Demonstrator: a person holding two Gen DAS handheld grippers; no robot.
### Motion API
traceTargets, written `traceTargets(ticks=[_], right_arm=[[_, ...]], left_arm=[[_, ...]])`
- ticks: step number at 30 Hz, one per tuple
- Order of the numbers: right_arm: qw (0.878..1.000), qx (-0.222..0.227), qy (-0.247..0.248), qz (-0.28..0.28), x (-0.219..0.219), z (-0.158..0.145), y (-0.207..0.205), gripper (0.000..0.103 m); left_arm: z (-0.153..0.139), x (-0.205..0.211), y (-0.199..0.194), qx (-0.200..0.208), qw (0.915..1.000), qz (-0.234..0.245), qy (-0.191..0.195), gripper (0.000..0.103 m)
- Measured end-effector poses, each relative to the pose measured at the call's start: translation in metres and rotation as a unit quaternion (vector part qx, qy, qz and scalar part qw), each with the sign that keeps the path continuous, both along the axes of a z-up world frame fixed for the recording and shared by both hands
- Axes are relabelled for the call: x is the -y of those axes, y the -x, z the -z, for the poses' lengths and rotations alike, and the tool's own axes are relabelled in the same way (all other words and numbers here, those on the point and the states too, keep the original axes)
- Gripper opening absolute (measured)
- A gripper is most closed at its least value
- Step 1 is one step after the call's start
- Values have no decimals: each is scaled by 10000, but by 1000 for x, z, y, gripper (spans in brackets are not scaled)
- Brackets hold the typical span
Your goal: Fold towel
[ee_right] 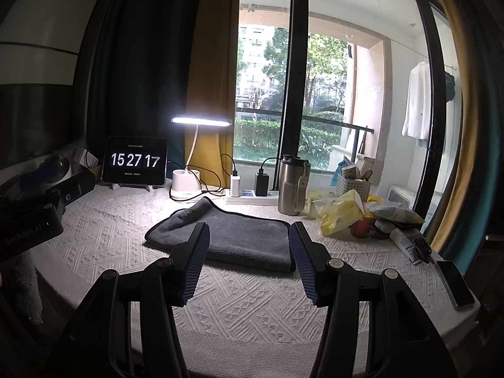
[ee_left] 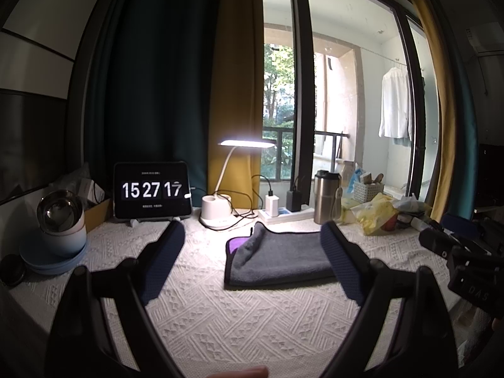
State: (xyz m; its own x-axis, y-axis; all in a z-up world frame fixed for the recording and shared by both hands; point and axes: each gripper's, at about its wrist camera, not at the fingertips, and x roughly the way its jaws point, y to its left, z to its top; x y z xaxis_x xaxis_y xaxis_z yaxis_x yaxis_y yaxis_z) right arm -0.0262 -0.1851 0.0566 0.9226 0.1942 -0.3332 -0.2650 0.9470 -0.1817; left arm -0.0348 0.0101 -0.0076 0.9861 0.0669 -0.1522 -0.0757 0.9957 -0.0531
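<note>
Looking at a grey towel lying already doubled on the white textured tablecloth, just in front of the lit desk lamp, with its far-left corner rumpled up and showing a purple underside. Judging the fold as partly done and the grippers as sitting between steps, with either one more fold or a tidy-up of that loose corner remaining. Calling, most likely, for lowering to the towel's near edge, pinching the doubled layers together and carrying them toward the lamp without dragging the cloth beneath (the weave looks liable to bunch). Holding the left gripper spread wide above the table in front of the towel, fingers clear of the fabric and gripping nothing. Holding the right gripper likewise parted, somewhat less widely, framing the towel's near edge from above, carrying nothing and apparently touching nothing. Leaving the steel flask, right of the lamp, well clear of the work.
</note>
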Motion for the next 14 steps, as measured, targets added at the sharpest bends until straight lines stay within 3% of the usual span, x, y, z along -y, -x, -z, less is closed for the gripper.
traceTargets(ticks=[14], right_arm=[[9997,-232,-87,13,1,10,-17,56]], left_arm=[[10,0,-16,-212,9998,-17,-1,89]])
